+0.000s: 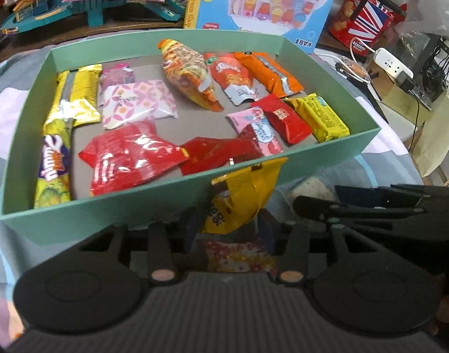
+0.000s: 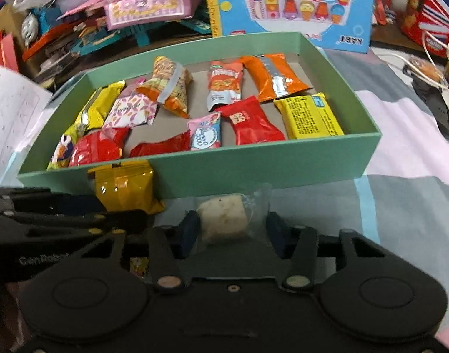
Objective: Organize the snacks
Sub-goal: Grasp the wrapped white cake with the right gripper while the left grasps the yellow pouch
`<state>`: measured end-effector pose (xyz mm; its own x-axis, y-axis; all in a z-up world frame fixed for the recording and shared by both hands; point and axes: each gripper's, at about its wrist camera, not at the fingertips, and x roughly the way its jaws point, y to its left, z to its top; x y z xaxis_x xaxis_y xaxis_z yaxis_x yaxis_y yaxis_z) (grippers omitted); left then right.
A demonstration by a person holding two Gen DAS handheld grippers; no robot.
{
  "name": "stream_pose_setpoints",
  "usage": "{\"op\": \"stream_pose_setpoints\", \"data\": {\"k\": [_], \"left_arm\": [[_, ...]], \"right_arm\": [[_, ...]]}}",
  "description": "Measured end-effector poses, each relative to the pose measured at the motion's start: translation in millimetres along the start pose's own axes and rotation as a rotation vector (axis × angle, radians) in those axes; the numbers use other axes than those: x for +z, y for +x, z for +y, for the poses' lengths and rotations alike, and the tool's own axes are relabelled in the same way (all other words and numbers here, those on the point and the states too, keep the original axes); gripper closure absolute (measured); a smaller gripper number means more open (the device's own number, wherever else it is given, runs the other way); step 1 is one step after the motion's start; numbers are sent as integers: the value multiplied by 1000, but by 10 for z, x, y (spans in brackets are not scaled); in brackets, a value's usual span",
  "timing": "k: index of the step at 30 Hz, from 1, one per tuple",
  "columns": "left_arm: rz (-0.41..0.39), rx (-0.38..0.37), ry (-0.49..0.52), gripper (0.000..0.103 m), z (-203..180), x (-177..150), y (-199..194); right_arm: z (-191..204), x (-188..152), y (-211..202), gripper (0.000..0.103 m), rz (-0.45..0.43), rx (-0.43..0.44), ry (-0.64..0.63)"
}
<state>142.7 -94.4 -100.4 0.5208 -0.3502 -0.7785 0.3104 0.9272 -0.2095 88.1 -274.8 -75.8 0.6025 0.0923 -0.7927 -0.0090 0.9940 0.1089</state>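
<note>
Snacks sit just outside the shallow green cardboard box's [image 1: 154,220] near wall: left tool [image 1: 229,223] pinching a crinkly yellow foil packet [image 1: 242,194], right tool [image 2: 229,228] closing around a clear-wrapped pale cake [image 2: 224,219].

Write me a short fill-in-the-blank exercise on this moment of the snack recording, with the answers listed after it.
1. The left gripper is shut on a ____ packet.
2. The clear-wrapped pale snack lies between the fingers of the ____ gripper.
3. The snacks already sorted lie inside a ____ box.
4. Both of these snacks are ____ the box, in front of its near wall.

Missing words: yellow; right; green; outside
</note>
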Motion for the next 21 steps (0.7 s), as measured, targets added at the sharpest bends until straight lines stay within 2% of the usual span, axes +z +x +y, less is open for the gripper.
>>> {"op": "stream_pose_setpoints", "data": {"k": [1, 4, 6, 10, 15, 21], "left_arm": [[2, -10, 4, 70, -33, 1, 14], [-17, -4, 35, 72, -142, -14, 5], [-11, -24, 38, 78, -171, -28, -19], [-13, -29, 53, 79, -180, -70, -144], [-22, -38, 12, 79, -68, -105, -411], [-80, -33, -26, 78, 76, 51, -741]], "right_arm": [[-18, 9, -6, 60, 1, 2, 15], [-87, 12, -35, 62, 12, 10, 62], [-156, -14, -68, 62, 20, 21, 87], [-285, -62, -161, 62, 24, 33, 138], [-426, -83, -363, 62, -1, 51, 200], [-468, 80, -680, 62, -62, 98, 213]]}}
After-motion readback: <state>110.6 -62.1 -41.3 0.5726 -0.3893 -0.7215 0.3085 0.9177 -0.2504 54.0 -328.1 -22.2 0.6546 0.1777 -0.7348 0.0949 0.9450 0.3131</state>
